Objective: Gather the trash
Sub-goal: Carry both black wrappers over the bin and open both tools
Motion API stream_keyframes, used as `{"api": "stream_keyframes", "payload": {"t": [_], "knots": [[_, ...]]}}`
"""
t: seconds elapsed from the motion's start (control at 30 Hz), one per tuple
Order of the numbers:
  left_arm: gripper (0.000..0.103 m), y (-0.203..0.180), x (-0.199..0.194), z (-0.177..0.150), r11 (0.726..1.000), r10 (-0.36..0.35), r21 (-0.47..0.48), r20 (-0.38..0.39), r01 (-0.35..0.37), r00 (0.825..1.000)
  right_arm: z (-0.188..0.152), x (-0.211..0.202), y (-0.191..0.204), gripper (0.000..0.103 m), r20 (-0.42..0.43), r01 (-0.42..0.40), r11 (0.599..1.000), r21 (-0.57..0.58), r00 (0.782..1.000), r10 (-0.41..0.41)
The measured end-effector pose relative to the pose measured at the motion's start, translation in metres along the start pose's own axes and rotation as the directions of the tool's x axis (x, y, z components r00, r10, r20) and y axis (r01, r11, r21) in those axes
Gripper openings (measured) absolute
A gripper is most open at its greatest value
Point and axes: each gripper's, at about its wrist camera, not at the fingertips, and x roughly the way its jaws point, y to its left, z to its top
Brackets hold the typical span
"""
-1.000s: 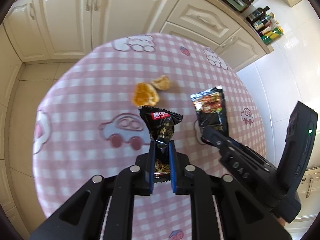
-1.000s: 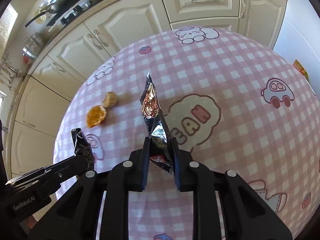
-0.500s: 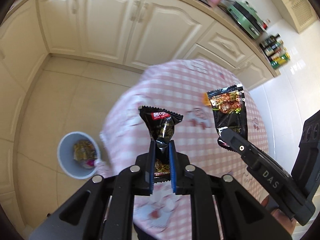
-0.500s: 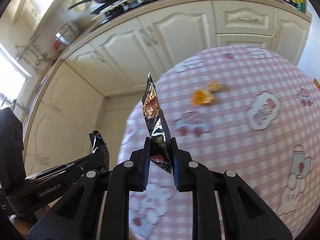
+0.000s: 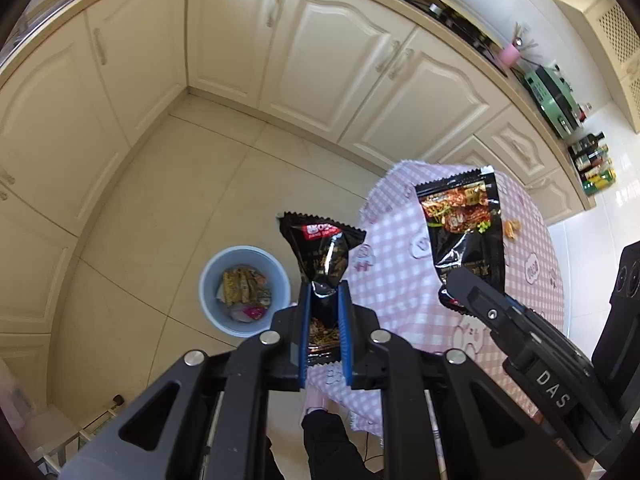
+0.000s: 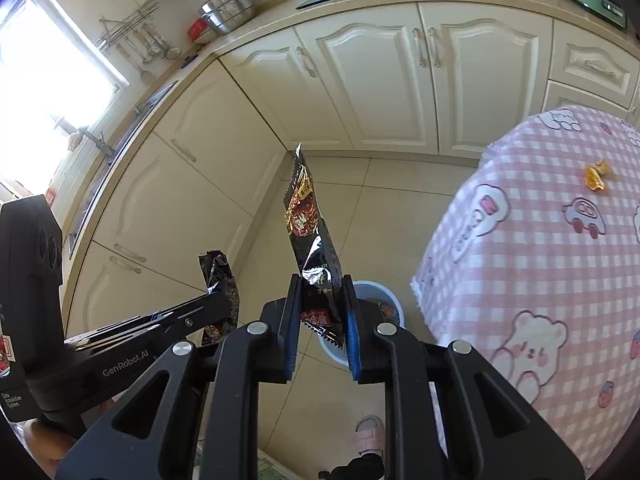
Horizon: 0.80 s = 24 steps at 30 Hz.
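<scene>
My left gripper [image 5: 323,292] is shut on a black snack wrapper with a red label [image 5: 323,250], held up over the floor. My right gripper [image 6: 320,284] is shut on a second black wrapper with a food picture [image 6: 308,224]; the left wrist view shows that wrapper [image 5: 464,224] at the right, above the table. A pale blue trash bin [image 5: 208,280] with wrappers inside stands on the tiled floor just left of the left gripper; in the right wrist view the bin [image 6: 390,294] is partly hidden behind the right fingers. Orange peel pieces [image 6: 596,174] lie on the table.
A round table with a pink checked cloth [image 6: 540,280] stands at the right of both views. Cream kitchen cabinets [image 5: 340,60] line the walls in a corner behind the bin. The person's slippered foot [image 6: 370,436] shows below the right gripper.
Both grippers have swung left off the table with their wrappers still held. The view has gone from the tabletop to the floor, and the bin has come close beside the left gripper.
</scene>
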Motion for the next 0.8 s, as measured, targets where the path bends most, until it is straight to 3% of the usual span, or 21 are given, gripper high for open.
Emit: {"api": "stream_keyframes", "payload": {"t": [0.13, 0.2, 0.27, 0.33, 0.8], "knots": [[0.016, 0.02, -0.013, 0.004, 1.0, -0.011, -0.015, 0.023, 0.011, 1.0, 0.0, 0.006, 0.019, 0.018, 0.004, 0.001, 1.0, -0.015, 1.0, -0.001], [0.024, 0.025, -0.017, 0.005, 1.0, -0.015, -0.025, 0.041, 0.016, 0.999, -0.002, 0.007, 0.024, 0.018, 0.007, 0.007, 1.0, -0.019, 1.0, -0.006], [0.042, 0.032, -0.023, 0.008, 0.998, -0.025, -0.049, 0.059, 0.028, 0.998, -0.001, 0.009, 0.028, 0.018, 0.008, 0.011, 1.0, -0.018, 1.0, -0.011], [0.048, 0.032, -0.026, 0.011, 0.998, -0.029, -0.054, 0.074, 0.033, 0.997, -0.001, 0.009, 0.03, 0.018, 0.008, 0.016, 1.0, -0.02, 1.0, -0.016], [0.048, 0.044, -0.027, 0.013, 0.998, -0.01, -0.067, 0.045, 0.013, 0.999, 0.0, 0.018, 0.049, 0.018, -0.005, 0.018, 0.999, -0.037, 1.0, -0.018]]}}
